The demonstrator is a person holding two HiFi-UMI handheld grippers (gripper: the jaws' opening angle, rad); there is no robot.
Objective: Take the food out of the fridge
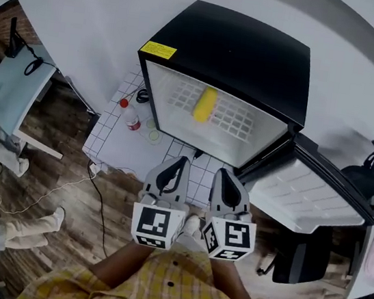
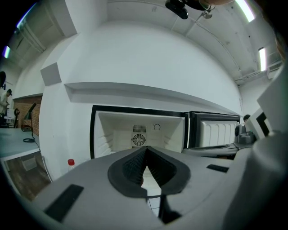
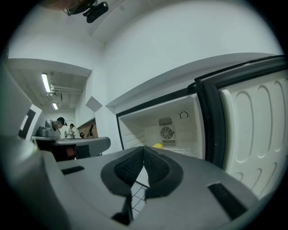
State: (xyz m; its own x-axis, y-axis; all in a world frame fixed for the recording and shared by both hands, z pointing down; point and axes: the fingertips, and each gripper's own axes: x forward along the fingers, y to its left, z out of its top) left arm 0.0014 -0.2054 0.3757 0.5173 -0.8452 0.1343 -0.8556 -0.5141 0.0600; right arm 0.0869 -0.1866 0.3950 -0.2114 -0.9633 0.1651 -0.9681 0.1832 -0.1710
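Yellow cob-shaped food (image 1: 205, 104) lies alone on the wire shelf (image 1: 236, 121) of the open fridge (image 1: 255, 58).
It looks light, firm and smooth-skinned, and likely to roll on the wires, so a hold across its middle seems safest. The left claw (image 1: 172, 171) and right claw (image 1: 227, 184) hang side by side before the opening, both pressed shut with nothing between the pads. The door (image 1: 309, 190) stands wide to the right, out of the way. A red-capped bottle (image 1: 129, 114) stands on the floor left of the fridge, well apart.
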